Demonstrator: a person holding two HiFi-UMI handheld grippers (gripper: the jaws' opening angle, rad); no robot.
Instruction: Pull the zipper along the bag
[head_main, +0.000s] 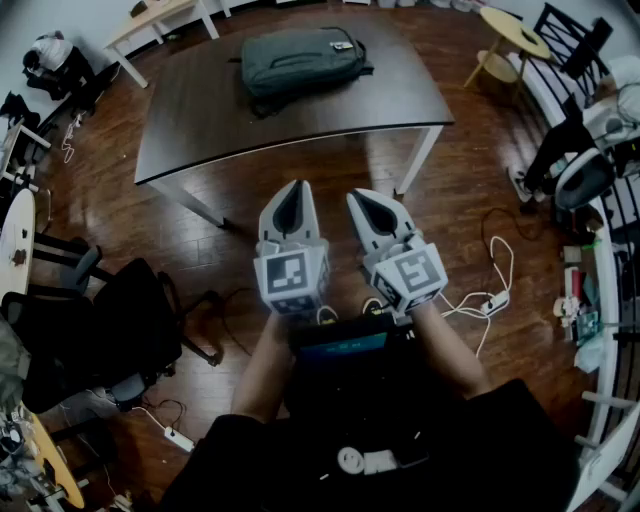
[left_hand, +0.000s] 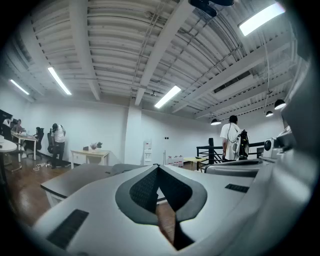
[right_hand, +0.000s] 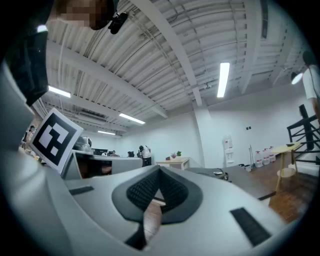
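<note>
Dark grey-green bag (head_main: 302, 60) lies flat on the table's far side.

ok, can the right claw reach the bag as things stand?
Probably not yet. The right claw hangs over the floor short of the table, and the bag lies toward its far side. Nothing blocks the way.

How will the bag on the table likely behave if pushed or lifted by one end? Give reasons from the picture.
The bag looks like soft fabric, lying flat with rounded edges, so it would probably sag if lifted by one end. On the smooth table, it may slide rather than tip when pushed.
</note>
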